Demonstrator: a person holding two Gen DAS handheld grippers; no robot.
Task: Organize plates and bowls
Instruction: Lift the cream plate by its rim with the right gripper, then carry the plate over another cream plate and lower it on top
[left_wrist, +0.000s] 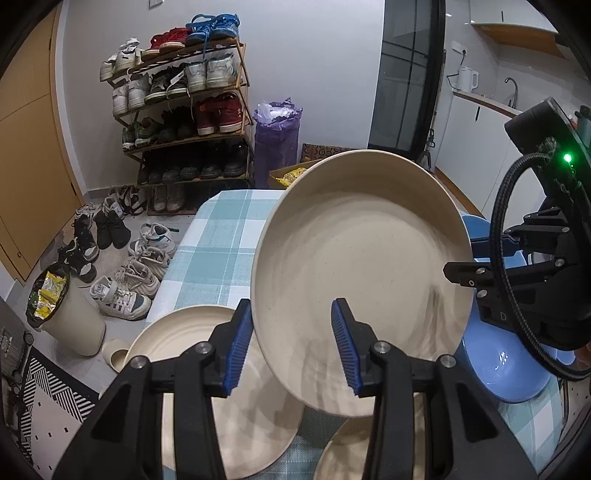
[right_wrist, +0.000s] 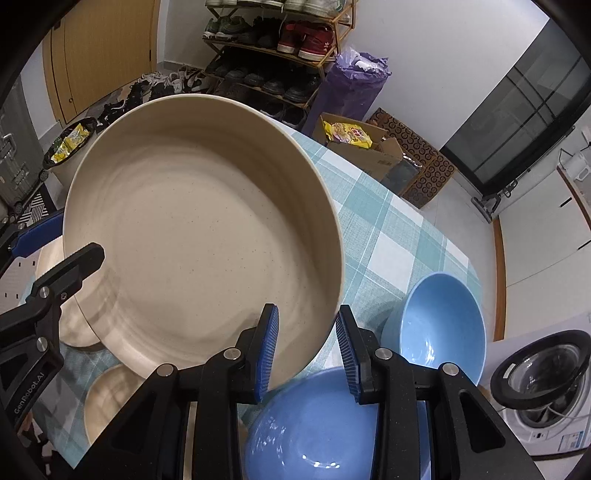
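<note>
1. Left wrist view: left gripper (left_wrist: 293, 345), fingers spread, straddles the tilted beige plate's (left_wrist: 354, 269) rim above the checked tablecloth (left_wrist: 221, 236).
2. Right gripper (right_wrist: 306, 349), likewise spread, straddles its opposite rim beside two blue bowls (right_wrist: 443, 325).

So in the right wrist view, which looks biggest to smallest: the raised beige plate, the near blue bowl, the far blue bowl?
1. Raised beige plate, though closest.
2. Near blue bowl
3. Far blue bowl
The bowls may really match; nearness blurs it.

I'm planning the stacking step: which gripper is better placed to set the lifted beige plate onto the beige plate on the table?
Probably left. The resting plate lies just below the left gripper, while the right gripper hangs over the blue bowls.
</note>
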